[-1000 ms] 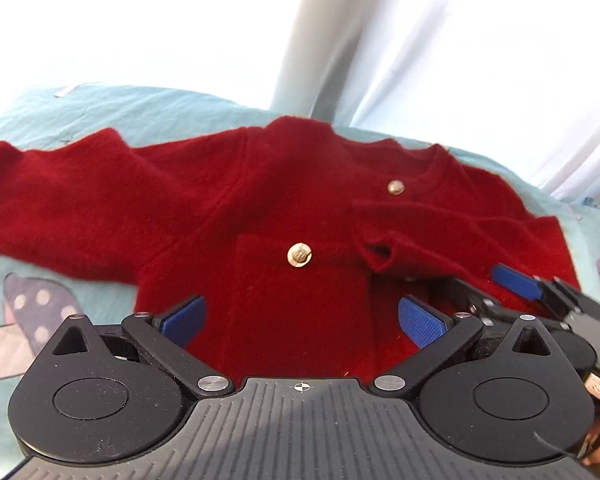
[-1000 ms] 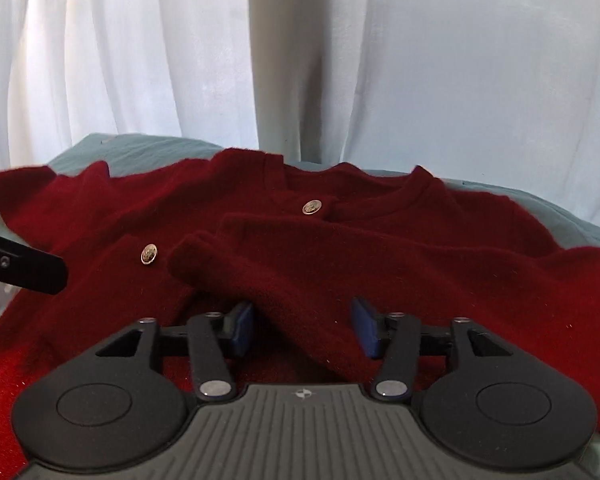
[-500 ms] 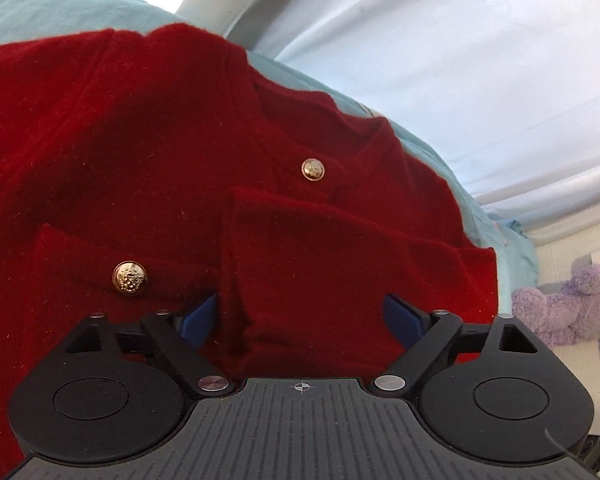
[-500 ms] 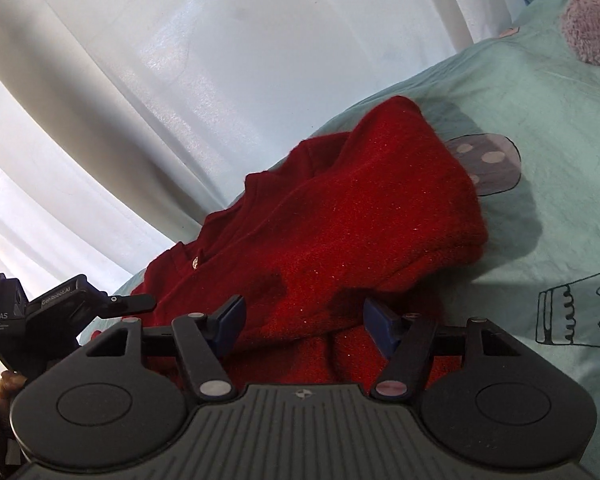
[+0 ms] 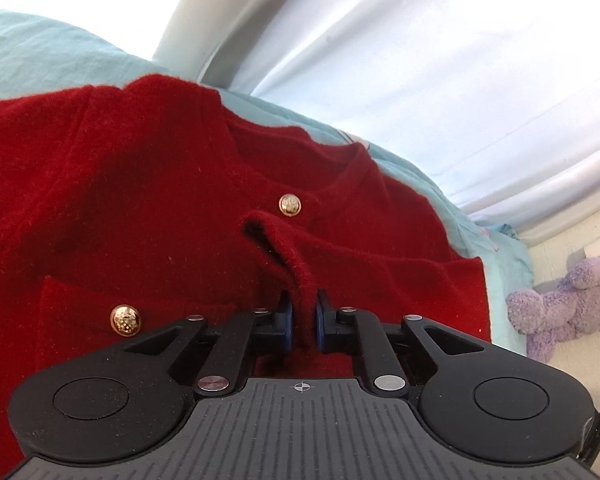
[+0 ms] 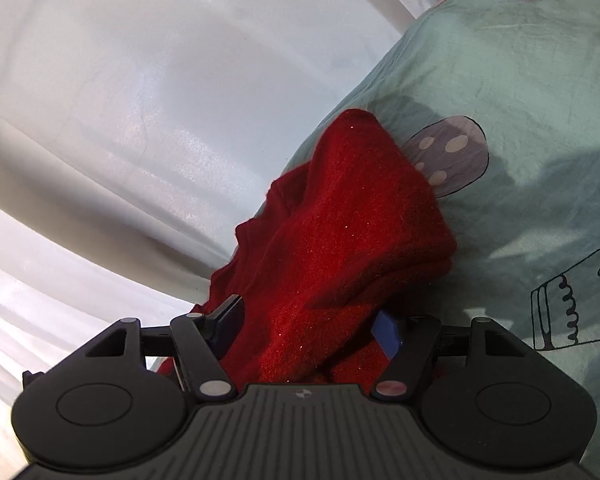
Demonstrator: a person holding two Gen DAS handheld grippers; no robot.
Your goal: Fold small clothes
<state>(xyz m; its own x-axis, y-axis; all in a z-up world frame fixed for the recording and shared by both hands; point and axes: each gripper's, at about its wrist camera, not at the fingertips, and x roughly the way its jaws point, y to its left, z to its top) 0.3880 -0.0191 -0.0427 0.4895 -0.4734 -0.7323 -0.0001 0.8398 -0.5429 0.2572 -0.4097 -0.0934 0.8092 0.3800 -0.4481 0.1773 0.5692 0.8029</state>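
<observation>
A red knit cardigan (image 5: pixel 148 200) with gold buttons (image 5: pixel 290 205) lies on a pale teal bedsheet (image 5: pixel 40 64), filling the left and centre of the left wrist view. The left gripper (image 5: pixel 302 322), at lower centre, is clamped on a raised fold of the cardigan. In the right wrist view, the right gripper (image 6: pixel 308 330) has its fingers spread wide around bunched red fabric. A purple plush toy (image 5: pixel 572 300) sits at the right edge, with white curtains (image 5: pixel 420 60) behind.
</observation>
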